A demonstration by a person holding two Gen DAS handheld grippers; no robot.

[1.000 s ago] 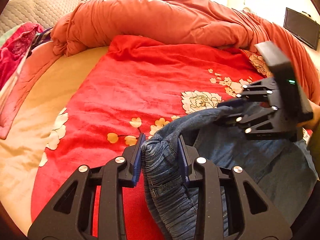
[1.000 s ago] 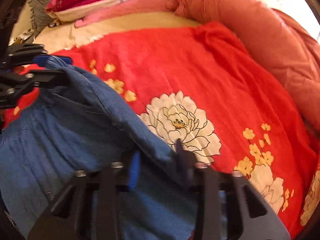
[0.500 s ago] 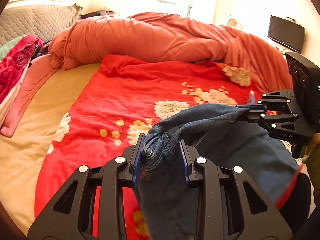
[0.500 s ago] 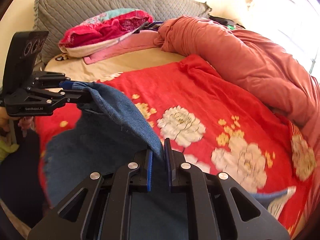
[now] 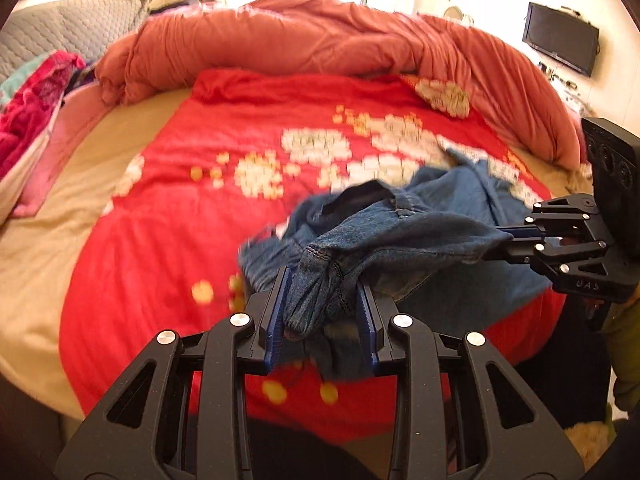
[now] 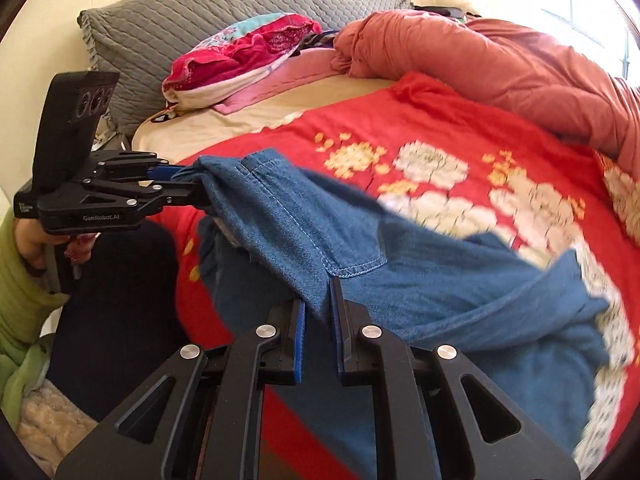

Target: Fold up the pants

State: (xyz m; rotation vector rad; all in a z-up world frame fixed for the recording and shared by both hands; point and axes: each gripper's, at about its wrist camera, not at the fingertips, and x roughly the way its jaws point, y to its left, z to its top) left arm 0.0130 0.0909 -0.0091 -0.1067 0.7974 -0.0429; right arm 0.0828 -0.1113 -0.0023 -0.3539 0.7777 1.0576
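Bedroom setup: a bed with a red floral bedspread (image 5: 168, 208) across the middle, a bunched-up coral comforter (image 5: 320, 40) along the far edge, and a grey quilted pillow (image 6: 208, 20) at the headboard with a pile of pink and red clothes (image 6: 240, 60) in front of it. Blue denim pants (image 6: 380, 280) are lifted over the near side of the bed, strung between both grippers, with the rest trailing down onto the bedspread. Left gripper (image 5: 325, 304) is pinching a thick wad of the waistband, pads pressed on it. Right gripper (image 6: 318, 312) has its jaws squeezed nearly together on a thinner edge of the denim. Wall-mounted TV (image 5: 560, 44) off to the far right.
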